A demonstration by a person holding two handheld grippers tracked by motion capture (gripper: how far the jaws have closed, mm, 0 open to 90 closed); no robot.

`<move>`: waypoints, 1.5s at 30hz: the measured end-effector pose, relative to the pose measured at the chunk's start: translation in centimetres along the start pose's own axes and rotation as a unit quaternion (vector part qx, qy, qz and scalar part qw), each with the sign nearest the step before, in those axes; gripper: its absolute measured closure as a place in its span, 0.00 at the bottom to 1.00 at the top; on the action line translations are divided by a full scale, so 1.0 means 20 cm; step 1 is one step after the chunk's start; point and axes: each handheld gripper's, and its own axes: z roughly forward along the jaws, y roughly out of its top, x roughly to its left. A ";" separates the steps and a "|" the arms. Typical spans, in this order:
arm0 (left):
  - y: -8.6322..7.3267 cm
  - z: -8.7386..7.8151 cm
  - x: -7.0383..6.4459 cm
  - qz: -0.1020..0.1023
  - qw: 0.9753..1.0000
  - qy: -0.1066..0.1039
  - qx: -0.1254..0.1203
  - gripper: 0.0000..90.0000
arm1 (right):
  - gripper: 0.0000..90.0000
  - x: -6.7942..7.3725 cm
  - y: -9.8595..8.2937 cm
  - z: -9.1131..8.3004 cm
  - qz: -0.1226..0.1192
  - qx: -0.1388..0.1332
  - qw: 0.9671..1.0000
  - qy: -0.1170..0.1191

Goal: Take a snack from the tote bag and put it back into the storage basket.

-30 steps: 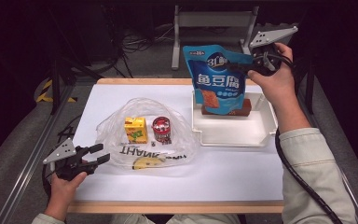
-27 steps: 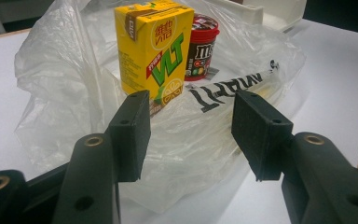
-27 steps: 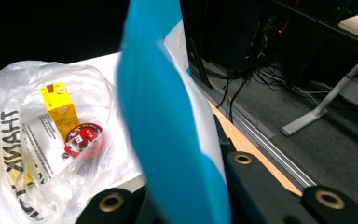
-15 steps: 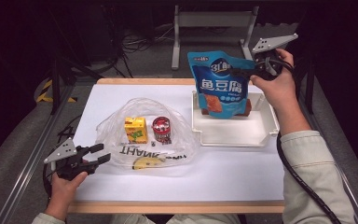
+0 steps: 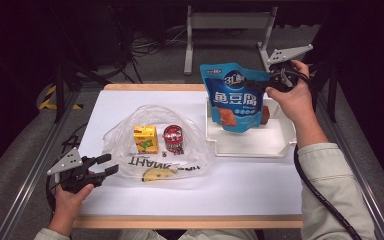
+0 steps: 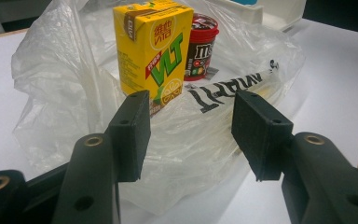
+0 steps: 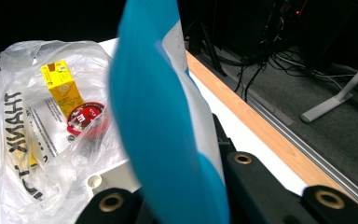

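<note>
Carrying blue pouch [image 5: 233,97] clamped in right tongs [image 5: 269,84], hanging over white tray [image 5: 250,145]. Swing toward plastic bag [image 5: 155,142] just ahead of gaping, empty left tongs [image 5: 106,165]; keep clear of carton [image 5: 145,138].

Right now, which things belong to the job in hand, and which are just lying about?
In the job: blue snack pouch, right gripper, clear plastic bag, white tray.
Lying about: yellow drink carton, red candy cup, left gripper.
</note>
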 end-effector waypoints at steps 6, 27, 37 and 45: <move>0.00 0.00 0.00 0.002 1.000 0.001 0.000 0.53 | 1.00 -0.01 -0.03 0.04 0.004 0.001 1.000 0.003; 0.00 0.00 0.00 0.001 1.000 0.002 0.001 0.53 | 1.00 -0.06 -0.13 0.13 0.020 0.000 1.000 0.008; 0.00 0.00 0.00 0.001 1.000 0.001 0.000 0.53 | 1.00 -0.08 -0.14 0.15 0.026 0.001 1.000 0.005; 0.00 -0.01 0.00 -0.001 1.000 0.001 0.001 0.53 | 1.00 -0.09 -0.15 0.17 0.027 0.002 1.000 0.011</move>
